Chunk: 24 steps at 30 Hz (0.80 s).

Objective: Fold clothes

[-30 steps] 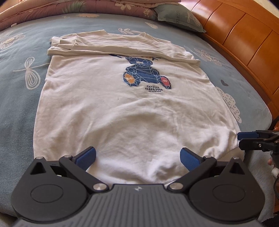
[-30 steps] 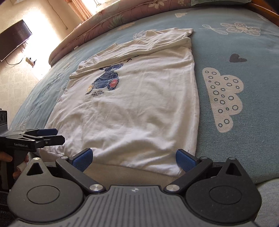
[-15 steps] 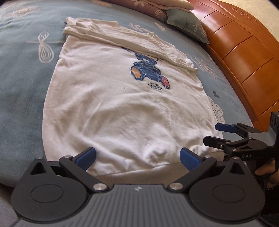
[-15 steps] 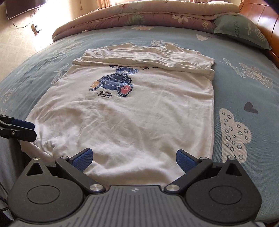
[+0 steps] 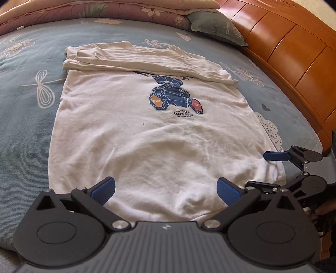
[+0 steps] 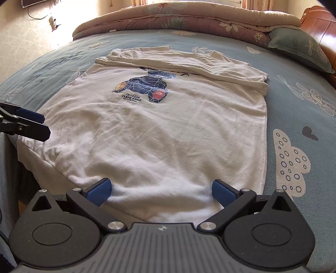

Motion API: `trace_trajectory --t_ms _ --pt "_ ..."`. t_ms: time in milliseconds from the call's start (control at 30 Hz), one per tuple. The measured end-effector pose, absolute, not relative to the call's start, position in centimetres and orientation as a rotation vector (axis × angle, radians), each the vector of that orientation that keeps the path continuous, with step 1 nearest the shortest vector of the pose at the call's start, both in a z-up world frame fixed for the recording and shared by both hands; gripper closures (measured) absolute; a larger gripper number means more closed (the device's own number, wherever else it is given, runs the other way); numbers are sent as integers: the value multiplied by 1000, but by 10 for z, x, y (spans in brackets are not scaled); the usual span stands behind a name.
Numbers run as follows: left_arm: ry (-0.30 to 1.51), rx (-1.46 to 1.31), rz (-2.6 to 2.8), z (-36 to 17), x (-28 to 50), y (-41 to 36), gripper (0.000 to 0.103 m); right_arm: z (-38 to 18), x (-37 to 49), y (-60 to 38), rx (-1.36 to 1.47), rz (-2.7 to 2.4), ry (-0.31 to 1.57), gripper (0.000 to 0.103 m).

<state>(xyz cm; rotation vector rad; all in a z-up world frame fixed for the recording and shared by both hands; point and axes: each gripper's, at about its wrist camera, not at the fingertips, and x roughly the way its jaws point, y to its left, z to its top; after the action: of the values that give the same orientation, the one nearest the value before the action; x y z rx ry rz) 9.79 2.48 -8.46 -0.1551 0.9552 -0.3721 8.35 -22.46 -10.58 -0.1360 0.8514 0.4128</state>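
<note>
White bear-print tee (image 5: 155, 134) is laid flat on the bed (image 5: 25, 117), sleeves folded across the top. Blue floral sheet, rolled quilt (image 6: 189, 19) at the far edge, orange wood headboard (image 5: 294, 48) alongside. Left hand-held gripper (image 5: 166, 189) and right hand-held gripper (image 6: 160, 190) both gape wide at the hem, holding nothing.

Your white cotton T-shirt with the blue bear print (image 5: 147, 134) has its far part folded over, so the bear's head and the neckline are covered. Its near hem drops behind the black left gripper (image 5: 166, 189) in the left wrist view and behind the black right gripper (image 6: 160, 188) in the right wrist view, so you cannot tell whether either touches the cloth. The smallest line of lettering under the bear is unreadable. Your hand (image 5: 323, 208) is cut off at the right edge.
</note>
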Motion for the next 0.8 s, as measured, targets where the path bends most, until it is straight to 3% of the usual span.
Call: trace_trajectory --t_ms 167,500,800 --pt "975 -128 -412 -90 94 24 1 -108 80 -227 -141 427 826 0" --pt "803 525 -540 -76 82 -16 1 -96 81 -227 -232 500 804 0" --pt "866 376 -479 -88 93 -9 1 -88 48 -205 -541 603 718 0"
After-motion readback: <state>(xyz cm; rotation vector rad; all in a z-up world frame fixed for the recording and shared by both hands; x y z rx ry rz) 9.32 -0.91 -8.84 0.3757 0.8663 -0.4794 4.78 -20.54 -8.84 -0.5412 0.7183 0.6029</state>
